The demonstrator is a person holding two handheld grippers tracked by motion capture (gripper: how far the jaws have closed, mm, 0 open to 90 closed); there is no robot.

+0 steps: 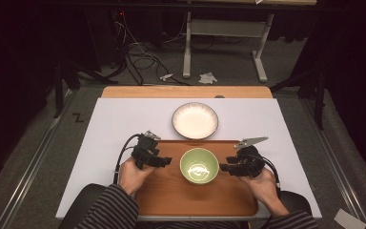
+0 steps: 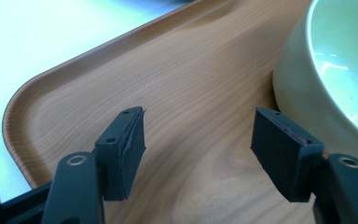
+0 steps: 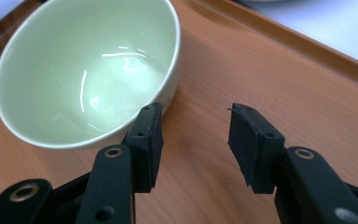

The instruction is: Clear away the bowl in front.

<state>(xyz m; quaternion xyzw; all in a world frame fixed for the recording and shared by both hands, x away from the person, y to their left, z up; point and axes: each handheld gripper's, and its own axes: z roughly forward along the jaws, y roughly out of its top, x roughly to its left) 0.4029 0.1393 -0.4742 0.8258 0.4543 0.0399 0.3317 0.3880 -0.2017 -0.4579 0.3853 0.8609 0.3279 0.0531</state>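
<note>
Black foam-padded jaws of left tongs (image 2: pixel 198 149) nearest the lens, spread wide, nothing between them, hovering over bare wood. Just off the right jaw, a pale green bowl (image 2: pixel 335 70); whether it touches, hard to tell. Seen from above: left tongs (image 1: pixel 164 161) held in left hand (image 1: pixel 132 175), pointing rightward at the bowl (image 1: pixel 199 166); right tongs (image 1: pixel 224 167) in right hand (image 1: pixel 263 186), pointing leftward at it from the other side. Bowl thus between both pairs of tongs, near each tip, gripped by neither.

Right tongs (image 3: pixel 193 135) part open, empty gap over the wood, left jaw close against the lower outer wall of the bowl (image 3: pixel 88 70).

Bowl: glossy, pale green inside and out, round, deep, upright, empty, with bright glints of light on the inner bottom.

Under everything, a wooden tray (image 1: pixel 171 195) with rounded corners and a low raised rim, resting on a white table (image 1: pixel 109 124). Beyond the tongs, past the far edge of the tray, a shallow white plate (image 1: pixel 195 120) with a dark rim. Further off, grey carpet, tangled cables (image 1: pixel 140 59), white desk legs (image 1: pixel 187 47) and scraps of paper (image 1: pixel 208 78) in a dim room.
</note>
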